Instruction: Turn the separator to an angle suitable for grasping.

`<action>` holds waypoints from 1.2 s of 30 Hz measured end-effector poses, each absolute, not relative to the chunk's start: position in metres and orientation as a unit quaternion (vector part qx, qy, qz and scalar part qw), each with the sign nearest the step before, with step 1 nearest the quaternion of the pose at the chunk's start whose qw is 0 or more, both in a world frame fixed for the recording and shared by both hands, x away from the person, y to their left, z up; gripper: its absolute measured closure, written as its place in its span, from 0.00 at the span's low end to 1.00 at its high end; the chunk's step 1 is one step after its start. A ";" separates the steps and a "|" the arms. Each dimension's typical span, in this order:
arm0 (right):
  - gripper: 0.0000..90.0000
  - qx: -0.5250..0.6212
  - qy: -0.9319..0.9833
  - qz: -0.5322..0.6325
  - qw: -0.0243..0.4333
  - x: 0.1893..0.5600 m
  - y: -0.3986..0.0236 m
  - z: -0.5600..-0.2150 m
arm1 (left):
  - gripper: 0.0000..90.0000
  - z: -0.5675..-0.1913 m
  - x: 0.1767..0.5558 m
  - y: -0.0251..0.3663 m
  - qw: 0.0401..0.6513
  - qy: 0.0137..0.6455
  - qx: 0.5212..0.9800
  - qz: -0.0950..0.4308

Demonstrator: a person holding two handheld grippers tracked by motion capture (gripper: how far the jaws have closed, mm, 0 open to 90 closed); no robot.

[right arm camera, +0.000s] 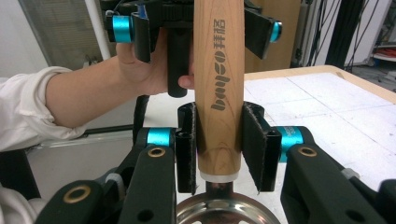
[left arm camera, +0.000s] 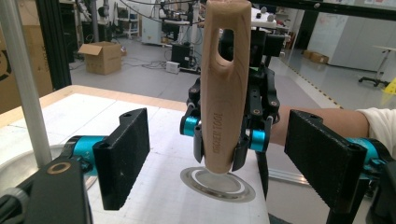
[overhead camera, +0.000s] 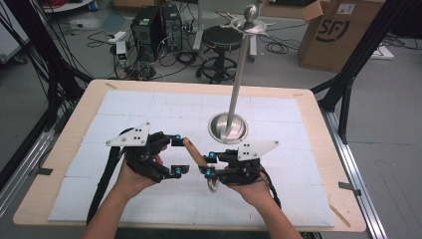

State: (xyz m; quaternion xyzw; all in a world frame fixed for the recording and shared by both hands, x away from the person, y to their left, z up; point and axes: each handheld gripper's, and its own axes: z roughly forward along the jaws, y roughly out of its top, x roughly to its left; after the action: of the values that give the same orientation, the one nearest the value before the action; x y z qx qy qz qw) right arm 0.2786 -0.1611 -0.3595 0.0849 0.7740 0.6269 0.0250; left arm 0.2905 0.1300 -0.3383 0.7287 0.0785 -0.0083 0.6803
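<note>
Workshop floor, cabled, behind a wooden table (overhead camera: 318, 149) padded white.

High view: your right gripper (overhead camera: 208, 164) clamps a wooden-handled strainer (overhead camera: 195, 152); left gripper (overhead camera: 179, 155) stands open about the handle's far end. Steel stand base (overhead camera: 227, 127) just beyond, nothing in its dish.

Left gripper view: handle (left arm camera: 224, 88) between your spread pads, untouched. Stiff, smooth; likely light.

Right gripper view: pads (right arm camera: 254, 144) pinch the handle (right arm camera: 218, 88) just above the metal bowl (right arm camera: 224, 212). Take the free end.

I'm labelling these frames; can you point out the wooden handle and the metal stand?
wooden handle (right arm camera: 218, 93), right gripper view, on its printed middle.
metal stand (overhead camera: 238, 79), high view, on its upright pole.
</note>
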 end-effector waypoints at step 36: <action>0.75 0.083 0.790 0.607 0.021 0.277 -0.155 -0.359 | 0.75 -0.341 0.290 0.123 0.686 0.074 0.724 -0.014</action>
State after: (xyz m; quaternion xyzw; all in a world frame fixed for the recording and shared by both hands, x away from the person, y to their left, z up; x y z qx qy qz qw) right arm 0.2773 -0.1546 -0.3594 0.0828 0.7900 0.6072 0.0207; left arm 0.2895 0.1228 -0.3412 0.7237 0.0744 -0.0139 0.6860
